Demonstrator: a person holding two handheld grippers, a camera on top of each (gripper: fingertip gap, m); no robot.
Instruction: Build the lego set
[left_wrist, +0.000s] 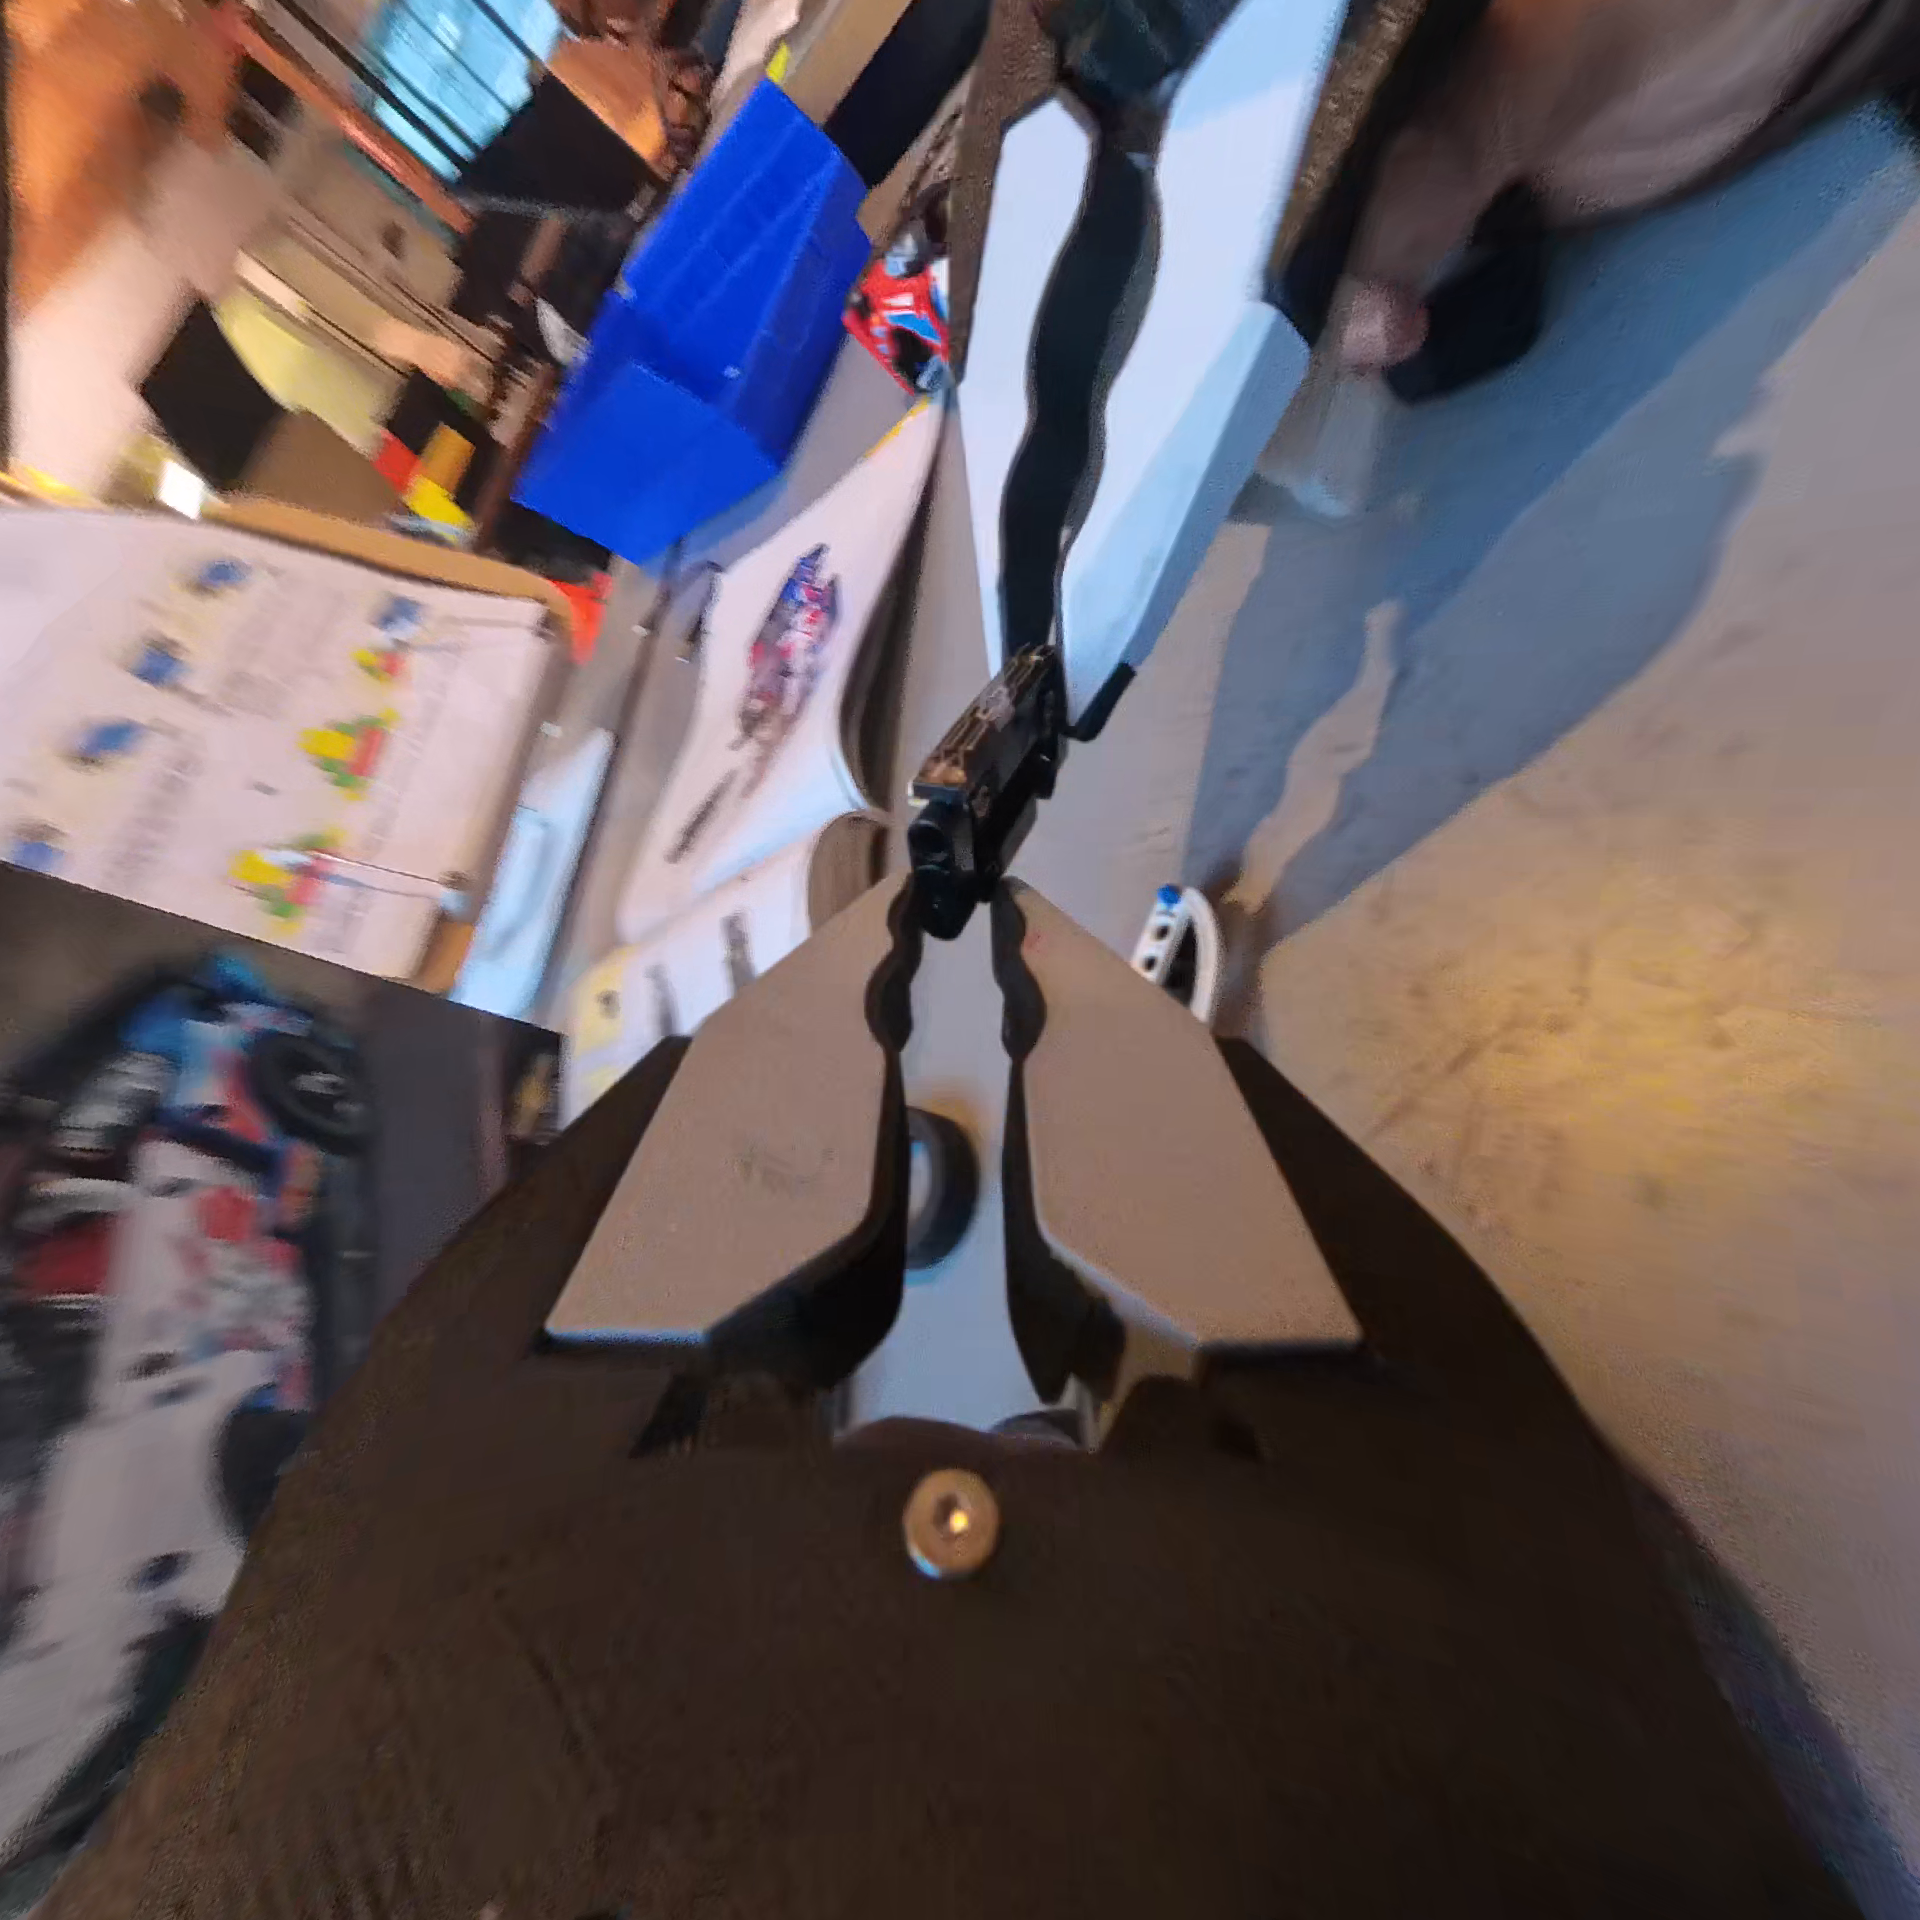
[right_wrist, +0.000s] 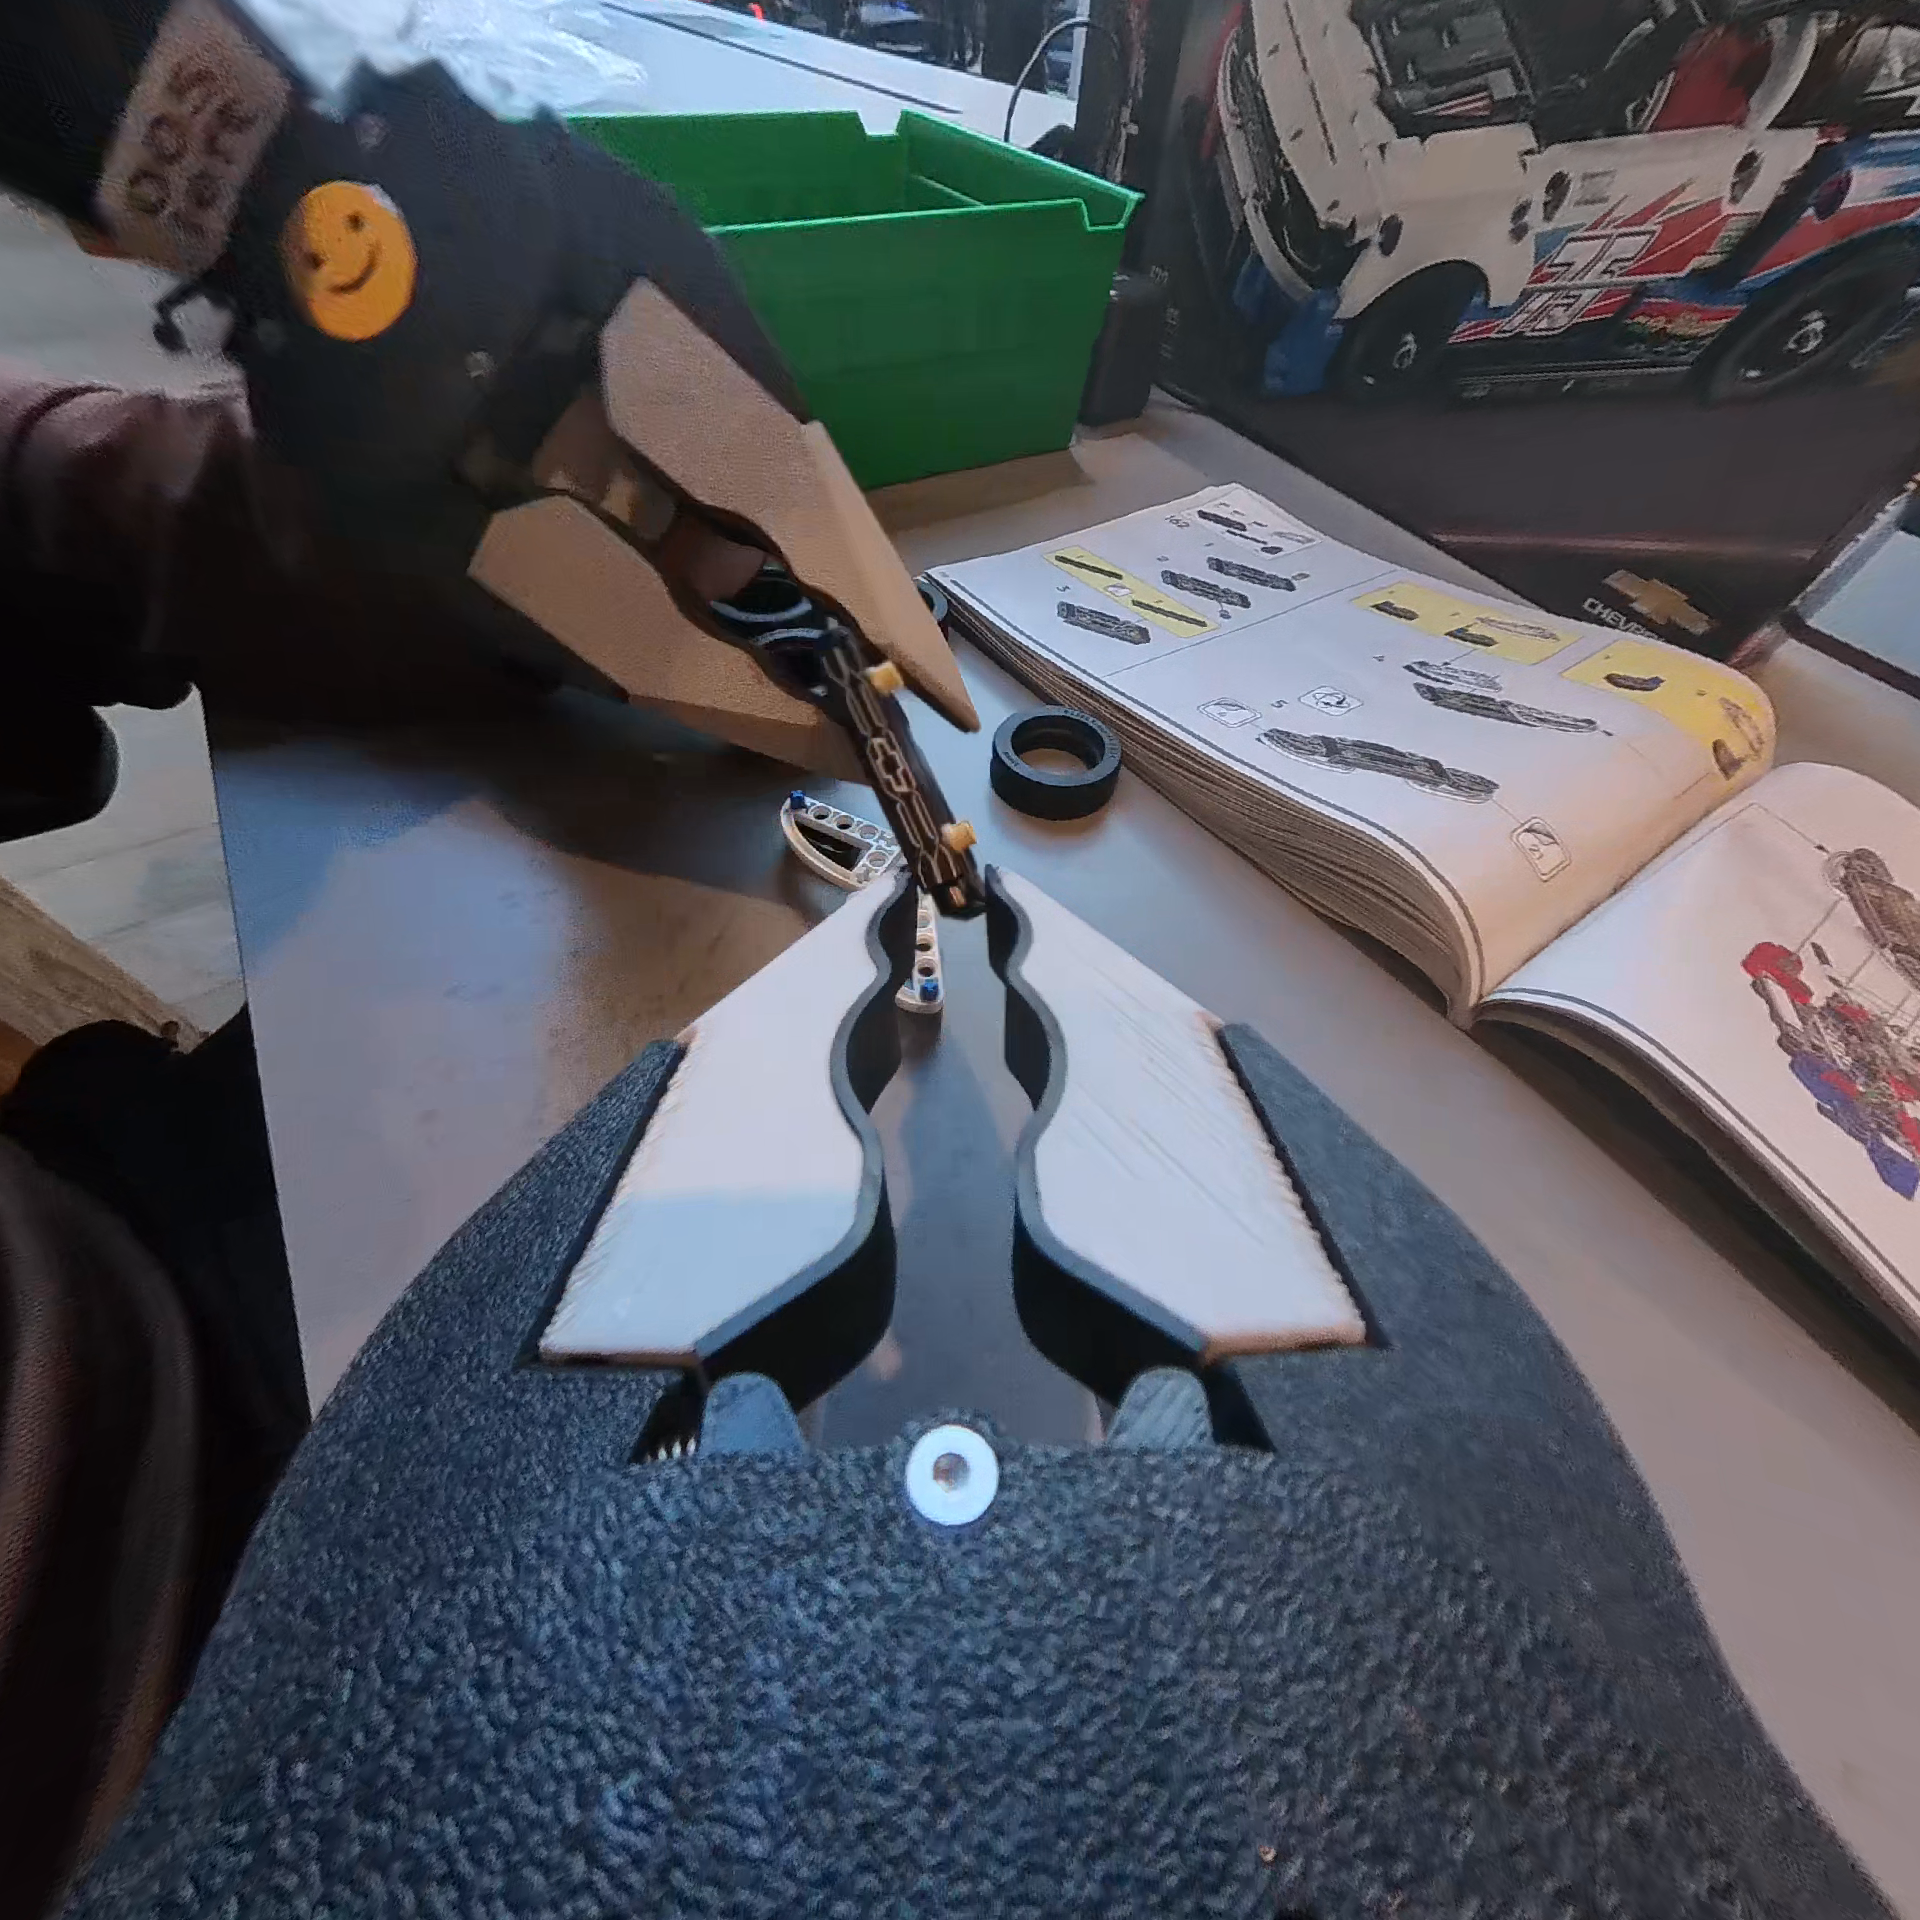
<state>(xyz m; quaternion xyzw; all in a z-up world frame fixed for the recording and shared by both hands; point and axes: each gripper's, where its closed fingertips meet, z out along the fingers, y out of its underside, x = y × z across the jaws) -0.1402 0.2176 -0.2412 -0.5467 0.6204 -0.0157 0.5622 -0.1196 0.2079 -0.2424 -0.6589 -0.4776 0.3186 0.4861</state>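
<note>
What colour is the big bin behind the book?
Green. The right wrist view shows it best.

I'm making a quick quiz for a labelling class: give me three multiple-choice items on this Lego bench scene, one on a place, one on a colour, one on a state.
1. Where does the loose black tyre lie?
A. inside the bin
B. on the table beside the open instruction book
C. on top of the set box

2. What colour is the bin behind the left tongs in the right wrist view?
A. green
B. yellow
C. white

3. How is the black beam assembly held?
A. lying free on the table
B. by the right tongs only
C. gripped by the left tongs, its other end between the right tongs' tips

Answers: 1 B, the black tyre rests on the table next to the instruction book. 2 A, the bin is green. 3 C, the left tongs clamp the beam assembly; the right tongs meet its lower end.
</note>
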